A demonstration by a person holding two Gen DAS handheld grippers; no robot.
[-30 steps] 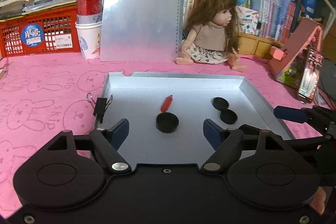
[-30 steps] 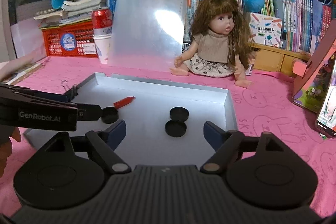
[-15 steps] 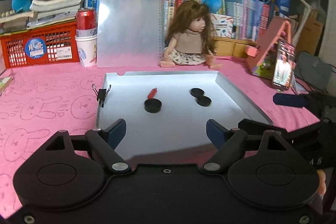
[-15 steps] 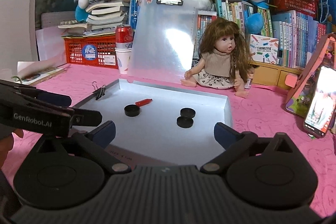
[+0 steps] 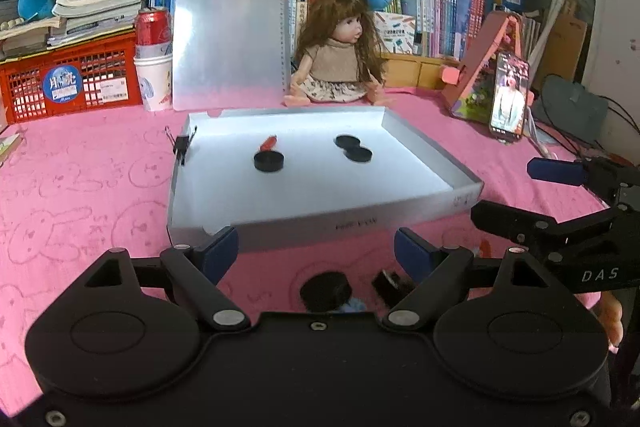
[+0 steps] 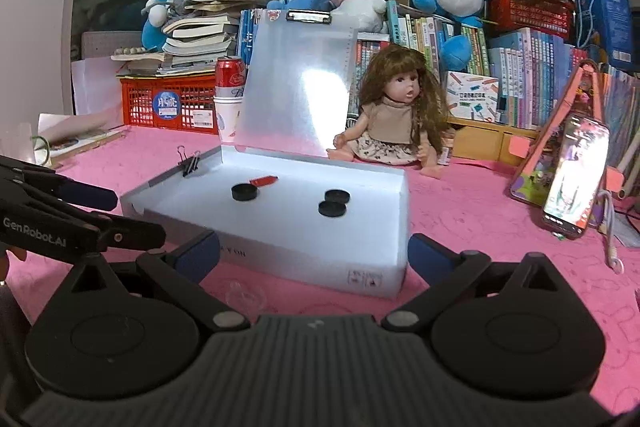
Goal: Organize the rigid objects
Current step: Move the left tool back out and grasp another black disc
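While three black caps (image 5: 269,161) are lying in the tray (image 5: 424,213), both grippers, left (image 5: 316,247) and right (image 6: 314,253), are being held before it, jaws open and empty.

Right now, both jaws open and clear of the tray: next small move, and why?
Probably lower the left gripper onto the black cap lying on the pink cloth just below its open jaws. Three black caps and a red piece already sit in the grey tray; this cap and a second dark piece beside it are still outside. The right gripper holds nothing.
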